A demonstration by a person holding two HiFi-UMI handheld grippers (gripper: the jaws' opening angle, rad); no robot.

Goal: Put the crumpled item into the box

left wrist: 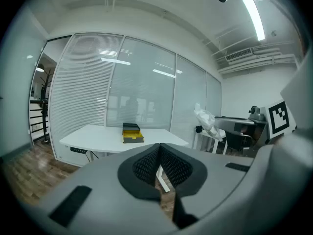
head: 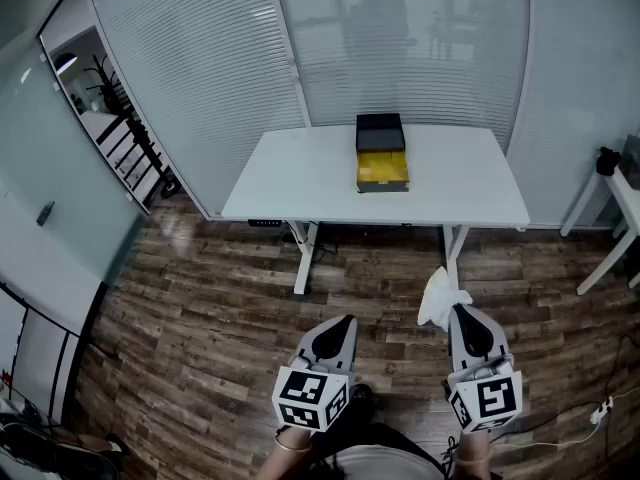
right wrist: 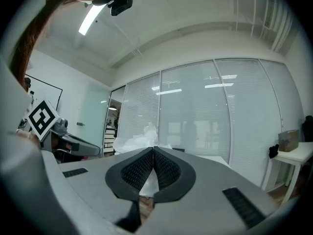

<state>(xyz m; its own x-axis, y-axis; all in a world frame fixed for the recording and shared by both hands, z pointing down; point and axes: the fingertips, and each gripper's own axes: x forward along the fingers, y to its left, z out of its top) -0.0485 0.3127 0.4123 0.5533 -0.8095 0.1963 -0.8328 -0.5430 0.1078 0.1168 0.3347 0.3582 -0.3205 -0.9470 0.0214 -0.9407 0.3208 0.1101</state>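
Observation:
A crumpled white item [head: 438, 298] sticks out past the tips of my right gripper [head: 462, 313], which is shut on it; in the right gripper view the crumpled white item [right wrist: 142, 139] bulges above the closed jaws [right wrist: 153, 151]. The box [head: 382, 154], black with a yellow inside, stands open on the far middle of the white table [head: 300, 178], well ahead of both grippers. My left gripper [head: 340, 326] is shut with nothing in it, held low beside the right one. From the left gripper view the box [left wrist: 132, 133] looks small on the table, beyond the closed jaws [left wrist: 159, 148].
The white table stands against a wall of glass panels with blinds [head: 400, 38]. Wooden floor [head: 200, 308] lies between me and the table. Another white table's legs [head: 610, 238] show at the right edge, a rack [head: 125, 133] at the left, a power strip [head: 603, 410] on the floor.

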